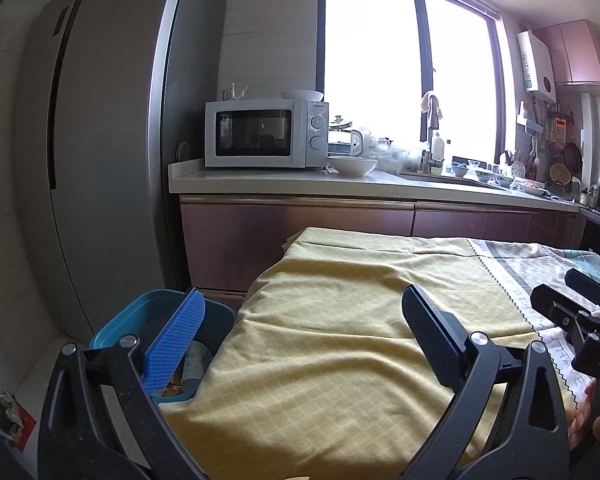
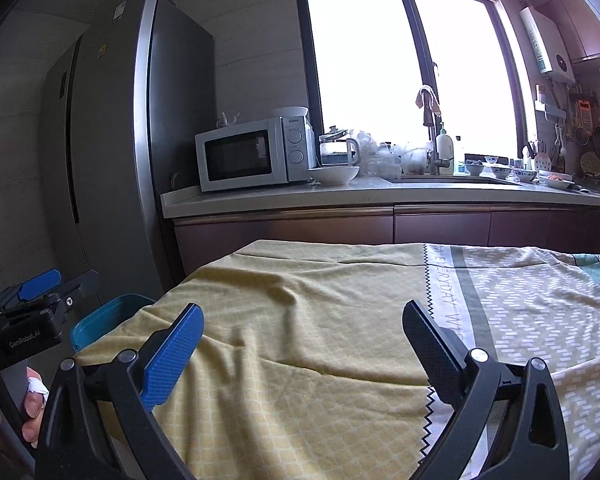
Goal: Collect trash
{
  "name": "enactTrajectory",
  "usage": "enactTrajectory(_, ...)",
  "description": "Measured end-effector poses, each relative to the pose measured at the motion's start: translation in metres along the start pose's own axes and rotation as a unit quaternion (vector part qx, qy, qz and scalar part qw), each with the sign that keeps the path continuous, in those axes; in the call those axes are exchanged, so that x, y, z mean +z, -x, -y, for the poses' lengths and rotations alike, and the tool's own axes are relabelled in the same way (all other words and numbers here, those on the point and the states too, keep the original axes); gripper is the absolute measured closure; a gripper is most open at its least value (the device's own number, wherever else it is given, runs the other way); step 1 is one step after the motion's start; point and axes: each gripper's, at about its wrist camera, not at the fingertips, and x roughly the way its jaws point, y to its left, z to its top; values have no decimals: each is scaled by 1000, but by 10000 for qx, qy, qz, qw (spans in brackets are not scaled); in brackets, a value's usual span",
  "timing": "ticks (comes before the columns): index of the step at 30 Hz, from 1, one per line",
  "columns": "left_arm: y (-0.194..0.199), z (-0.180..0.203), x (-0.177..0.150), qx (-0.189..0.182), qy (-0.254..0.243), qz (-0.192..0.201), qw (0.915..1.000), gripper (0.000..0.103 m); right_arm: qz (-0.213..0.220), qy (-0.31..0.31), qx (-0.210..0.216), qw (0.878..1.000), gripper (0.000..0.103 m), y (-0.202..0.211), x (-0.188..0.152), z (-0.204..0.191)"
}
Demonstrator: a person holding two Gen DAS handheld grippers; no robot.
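Both wrist cameras look low across the cloth-covered bench (image 1: 340,340) toward the window (image 2: 412,60), left view nearer the blue bin (image 1: 140,316)

The tabletop (image 2: 300,360) is covered edge to edge by a cloth (image 1: 340,340), pale yellow with a small lattice pattern over most of its width and rumpled into soft folds. Toward the right side the yellow ends at a black zigzag line, and beyond that runs a white band with grey lettering, then a grey stripe and a panel of short white dashes. Nothing else lies on the cloth, and at the left edge a blue bin (image 1: 140,312) stands on the floor (image 1: 32,360) just beside the tabletop.
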Motion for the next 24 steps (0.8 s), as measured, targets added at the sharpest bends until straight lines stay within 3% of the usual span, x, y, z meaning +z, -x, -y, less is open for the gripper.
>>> enactTrajectory(24,7,8,-2,37,-254,326,9991,6,170,-157,-133,9996,7,14,1,12)
